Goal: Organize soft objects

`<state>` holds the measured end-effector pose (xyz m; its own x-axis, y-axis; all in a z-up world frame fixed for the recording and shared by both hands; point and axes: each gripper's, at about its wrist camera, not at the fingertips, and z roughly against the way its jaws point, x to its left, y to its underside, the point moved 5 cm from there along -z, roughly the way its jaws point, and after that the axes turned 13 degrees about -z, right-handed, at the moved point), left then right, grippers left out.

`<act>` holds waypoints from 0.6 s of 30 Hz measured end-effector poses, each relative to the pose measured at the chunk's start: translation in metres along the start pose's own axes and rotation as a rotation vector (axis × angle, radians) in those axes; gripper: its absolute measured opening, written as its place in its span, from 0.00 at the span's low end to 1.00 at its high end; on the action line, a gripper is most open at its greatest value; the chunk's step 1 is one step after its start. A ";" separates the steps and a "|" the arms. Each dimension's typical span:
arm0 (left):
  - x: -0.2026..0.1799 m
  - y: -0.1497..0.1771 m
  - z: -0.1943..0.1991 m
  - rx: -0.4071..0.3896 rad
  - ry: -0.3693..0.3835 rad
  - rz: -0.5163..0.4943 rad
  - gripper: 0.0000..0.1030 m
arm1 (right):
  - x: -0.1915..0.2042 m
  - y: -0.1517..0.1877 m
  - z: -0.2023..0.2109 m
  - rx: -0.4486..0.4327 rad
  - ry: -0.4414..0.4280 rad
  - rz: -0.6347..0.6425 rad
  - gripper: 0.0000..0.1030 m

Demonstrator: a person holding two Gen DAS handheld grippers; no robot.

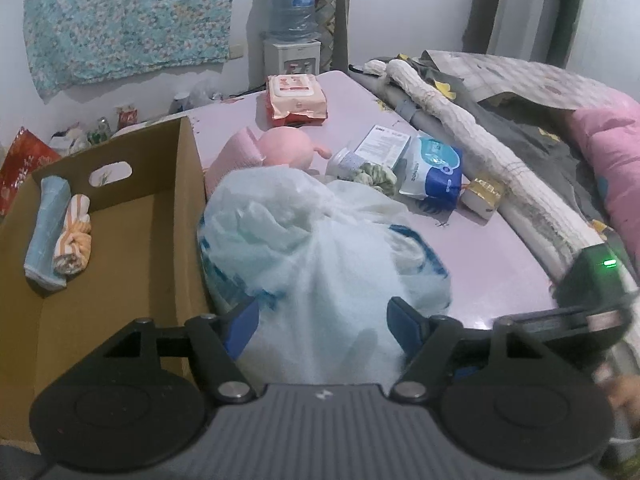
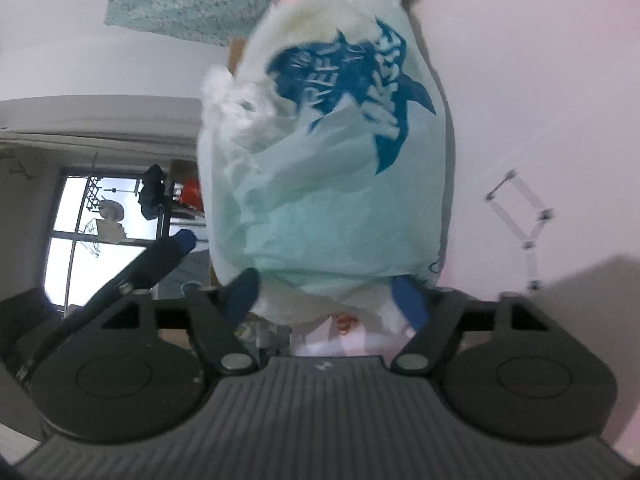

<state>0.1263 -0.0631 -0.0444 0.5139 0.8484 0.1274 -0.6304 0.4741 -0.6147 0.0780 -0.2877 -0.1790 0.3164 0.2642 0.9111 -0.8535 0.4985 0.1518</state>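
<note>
A pale green plastic bag stuffed with white fluff lies on the pink table, right of a cardboard box. My left gripper has its blue fingers on both sides of the bag's near end, closed on it. In the right wrist view the same bag, with a blue turtle print, fills the middle. My right gripper is also closed on the bag's end. The right gripper's body shows at the right edge of the left wrist view.
The box holds a rolled blue cloth and a striped orange cloth. Behind the bag lie a pink plush, a wet wipes pack, a blue packet and a scrunchie. Bedding lies right.
</note>
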 end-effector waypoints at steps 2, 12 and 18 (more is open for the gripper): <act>0.000 -0.001 -0.006 0.011 -0.001 -0.002 0.70 | 0.001 0.000 0.018 -0.037 -0.004 0.027 0.81; 0.009 -0.001 -0.008 0.020 -0.017 0.026 0.70 | 0.002 -0.006 0.054 -0.075 -0.003 0.067 0.84; 0.019 -0.014 0.009 -0.040 -0.045 0.051 0.70 | 0.015 -0.006 -0.003 -0.030 -0.022 0.093 0.78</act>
<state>0.1396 -0.0512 -0.0263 0.4549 0.8811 0.1295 -0.6308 0.4214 -0.6516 0.0896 -0.2843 -0.1672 0.2266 0.2926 0.9290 -0.8659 0.4972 0.0546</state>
